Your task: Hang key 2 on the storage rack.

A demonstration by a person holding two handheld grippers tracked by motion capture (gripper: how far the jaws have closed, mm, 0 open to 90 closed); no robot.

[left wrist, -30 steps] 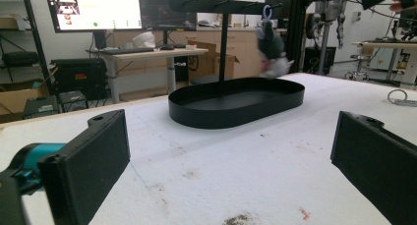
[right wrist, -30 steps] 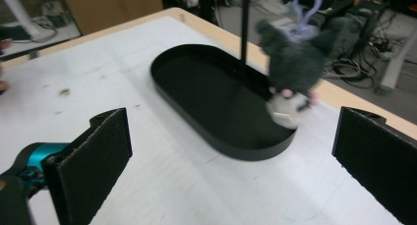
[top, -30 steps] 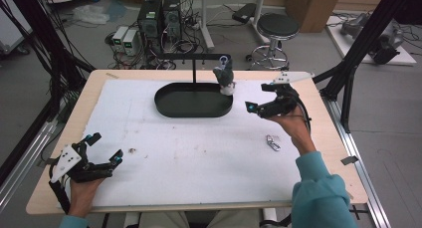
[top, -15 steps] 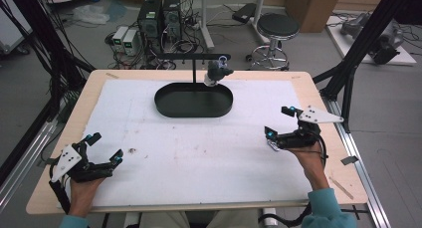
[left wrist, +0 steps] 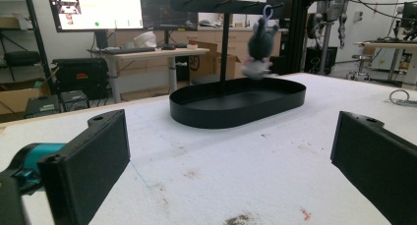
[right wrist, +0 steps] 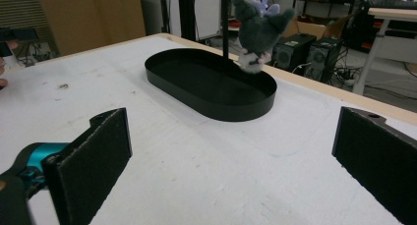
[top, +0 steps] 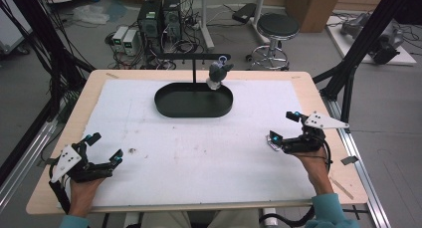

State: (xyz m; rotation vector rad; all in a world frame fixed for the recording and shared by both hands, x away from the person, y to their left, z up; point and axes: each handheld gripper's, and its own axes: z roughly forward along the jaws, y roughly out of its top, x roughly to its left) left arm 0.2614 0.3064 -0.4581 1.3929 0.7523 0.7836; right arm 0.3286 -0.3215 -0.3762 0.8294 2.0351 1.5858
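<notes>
A grey plush toy (top: 217,73) hangs by a loop from the bar of a black rack (top: 194,56). The rack stands in a black oval tray (top: 171,106) at the table's far middle. In the left gripper view the plush toy (left wrist: 260,43) looks blurred above the tray (left wrist: 196,109). My right gripper (top: 283,126) rests open at the table's right, with nothing between its jaws. A small metal clip (top: 271,144) lies by its lower fingertip. My left gripper (top: 105,147) stands open and holds nothing at the front left. From the right gripper view, the plush toy (right wrist: 258,31) hangs over the tray (right wrist: 246,109).
A white mat (top: 199,153) covers most of the wooden table. It has a dark speck (top: 132,150) near the left gripper. Black frame posts (top: 358,54) stand at the table's sides. A stool (top: 276,29) and computer boxes (top: 159,19) are on the floor behind.
My right gripper has drawn back from the rack to the front right of the table. The plush toy stays hanging on the bar and swings. The left gripper has not moved.
</notes>
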